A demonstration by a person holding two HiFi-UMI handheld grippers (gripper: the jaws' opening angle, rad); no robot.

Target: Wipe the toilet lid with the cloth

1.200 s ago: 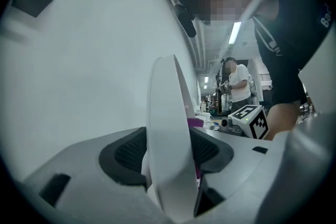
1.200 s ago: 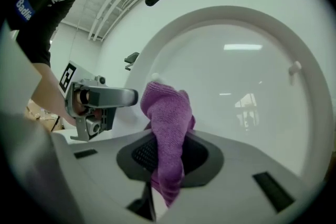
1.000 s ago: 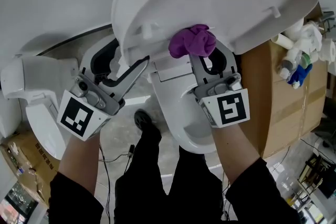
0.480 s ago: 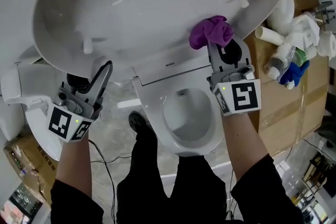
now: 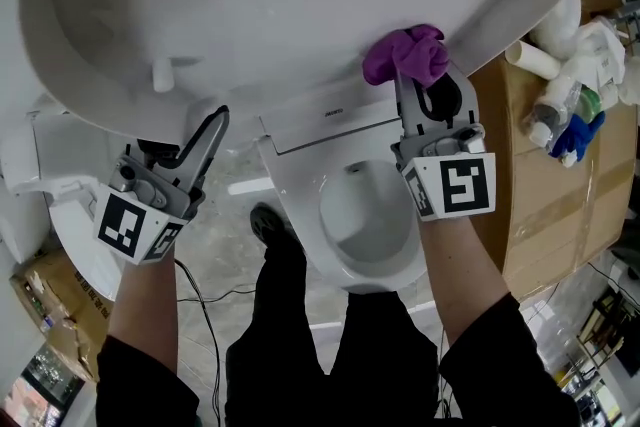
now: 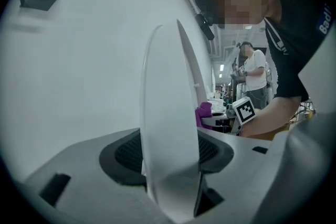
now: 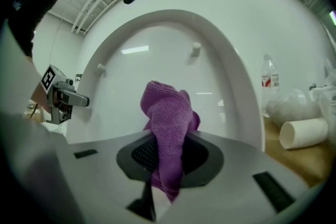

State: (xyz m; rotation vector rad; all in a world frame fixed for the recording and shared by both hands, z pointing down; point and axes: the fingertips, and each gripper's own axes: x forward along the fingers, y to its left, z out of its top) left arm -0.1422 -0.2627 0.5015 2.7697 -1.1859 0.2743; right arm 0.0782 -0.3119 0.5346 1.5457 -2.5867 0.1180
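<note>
Step in hand: wiping the underside of the raised lid (image 5: 280,5), low on its right side near the rim.

Right gripper (image 5: 425,87): jaws clamped on the purple cloth (image 5: 405,55). The cloth is pinched low down, and a bunched wad stands out past the jaw tips. From the head view the wad looks pressed to the lid just inside the rim. The right gripper view cannot confirm contact.

Left gripper (image 5: 213,123): jaws closed on the lid's edge at lower left. In its own view the white rim runs straight up between the pads, so it holds the lid up.

Notes for a good stroke (judgement):
- Only the wad should meet the plastic, so angle the jaws back to stop the hard tips scraping
- Press lightly, since the left grip on the thin rim is the only brace and a hard push may twist the lid
- Sweep along the rim curve, then work inward in overlapping passes
- Go around the small bumper (image 5: 160,73) and its mates, as the cloth may snag there
- The bowl (image 5: 365,215) lies open directly below, so a loosened pinch would drop the cloth in
</note>
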